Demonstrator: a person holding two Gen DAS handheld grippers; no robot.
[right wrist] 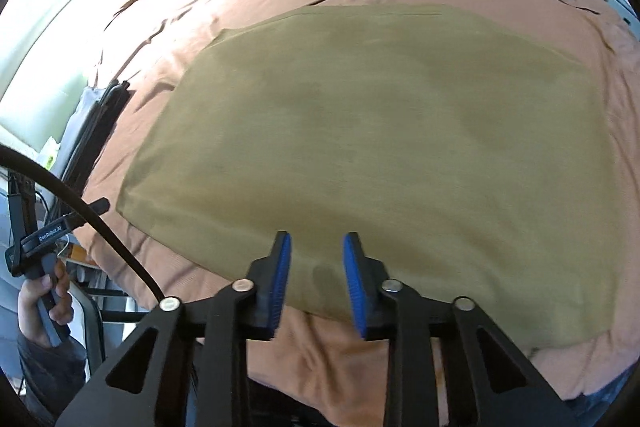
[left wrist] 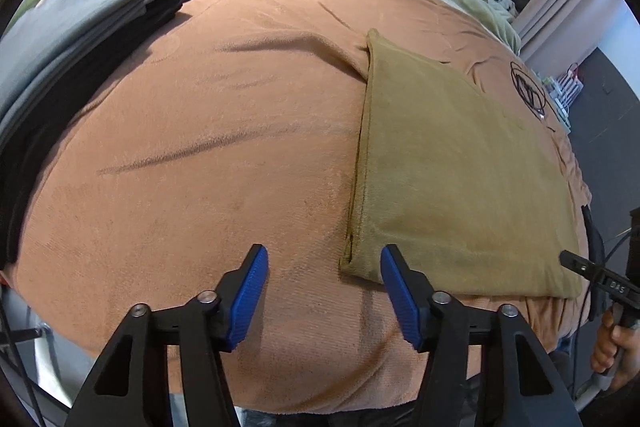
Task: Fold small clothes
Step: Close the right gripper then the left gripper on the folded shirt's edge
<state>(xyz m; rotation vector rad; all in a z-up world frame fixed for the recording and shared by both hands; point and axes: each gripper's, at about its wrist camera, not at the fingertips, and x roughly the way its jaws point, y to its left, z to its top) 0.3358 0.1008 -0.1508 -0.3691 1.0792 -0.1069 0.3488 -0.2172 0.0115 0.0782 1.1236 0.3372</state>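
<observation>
On the bed's orange blanket point(left wrist: 224, 99) the olive cloth point(left wrist: 452, 179) is lying flat while the left gripper point(left wrist: 324, 291) and right gripper point(right wrist: 316, 279) are hovering with fingers apart and empty, so I'm guessing a sloppy pinch grabs blanket too.

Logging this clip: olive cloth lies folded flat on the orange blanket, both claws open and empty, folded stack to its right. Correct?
One error: the left wrist view shows the grey stack left of the olive cloth, not right. The rest holds.
</observation>
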